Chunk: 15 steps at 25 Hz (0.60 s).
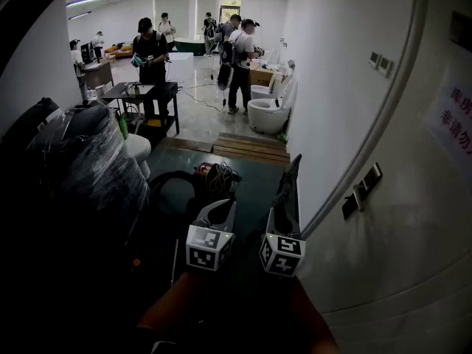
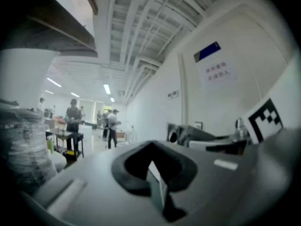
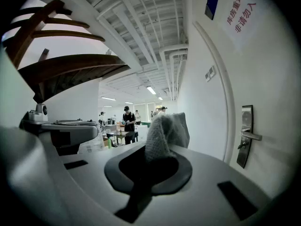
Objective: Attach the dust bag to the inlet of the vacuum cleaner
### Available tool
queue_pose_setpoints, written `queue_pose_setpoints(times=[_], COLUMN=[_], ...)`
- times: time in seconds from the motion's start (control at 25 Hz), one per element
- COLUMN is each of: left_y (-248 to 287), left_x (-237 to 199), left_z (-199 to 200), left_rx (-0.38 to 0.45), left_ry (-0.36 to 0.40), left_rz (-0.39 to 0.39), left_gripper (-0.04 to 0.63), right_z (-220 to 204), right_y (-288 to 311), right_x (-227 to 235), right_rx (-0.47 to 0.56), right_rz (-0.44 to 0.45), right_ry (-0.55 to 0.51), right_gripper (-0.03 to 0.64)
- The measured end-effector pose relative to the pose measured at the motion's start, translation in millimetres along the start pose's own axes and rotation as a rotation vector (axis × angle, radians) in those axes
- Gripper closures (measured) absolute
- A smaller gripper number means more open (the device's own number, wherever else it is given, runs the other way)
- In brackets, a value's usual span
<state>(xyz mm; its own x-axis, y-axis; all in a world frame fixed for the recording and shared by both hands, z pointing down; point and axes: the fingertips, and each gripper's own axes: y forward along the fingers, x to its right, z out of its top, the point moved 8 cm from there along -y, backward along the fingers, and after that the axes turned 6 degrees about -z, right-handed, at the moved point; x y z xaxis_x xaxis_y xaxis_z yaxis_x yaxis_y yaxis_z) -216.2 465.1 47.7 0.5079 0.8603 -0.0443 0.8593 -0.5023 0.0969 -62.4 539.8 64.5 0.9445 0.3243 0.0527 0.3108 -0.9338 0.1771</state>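
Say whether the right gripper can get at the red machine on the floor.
Probably yes: only dark mat separates the right gripper from the red machine, though it grips a grey fabric bag.

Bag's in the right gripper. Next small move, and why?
Probably walk forward and lower the right gripper toward the vacuum. Its jaws are shut on the bag, held up beside the wall. What looks like the vacuum, a red body with a black hose, lies on the floor ahead, well apart from the bag. Its inlet can't be made out yet.
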Motion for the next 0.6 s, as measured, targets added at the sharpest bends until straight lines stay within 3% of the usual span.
queue_pose_setpoints(times=[0.6], left_y=[4.9], left_x=[35.8], left_z=[-4.1], left_rx=[-0.009], left_ry=[-0.021], left_rz=[0.026], left_gripper=[0.598], right_z=[-12.3], right_y=[-15.8], right_x=[33.4], right_rx=[-0.008], right_rz=[0.038], right_ry=[0.031], right_gripper=[0.612])
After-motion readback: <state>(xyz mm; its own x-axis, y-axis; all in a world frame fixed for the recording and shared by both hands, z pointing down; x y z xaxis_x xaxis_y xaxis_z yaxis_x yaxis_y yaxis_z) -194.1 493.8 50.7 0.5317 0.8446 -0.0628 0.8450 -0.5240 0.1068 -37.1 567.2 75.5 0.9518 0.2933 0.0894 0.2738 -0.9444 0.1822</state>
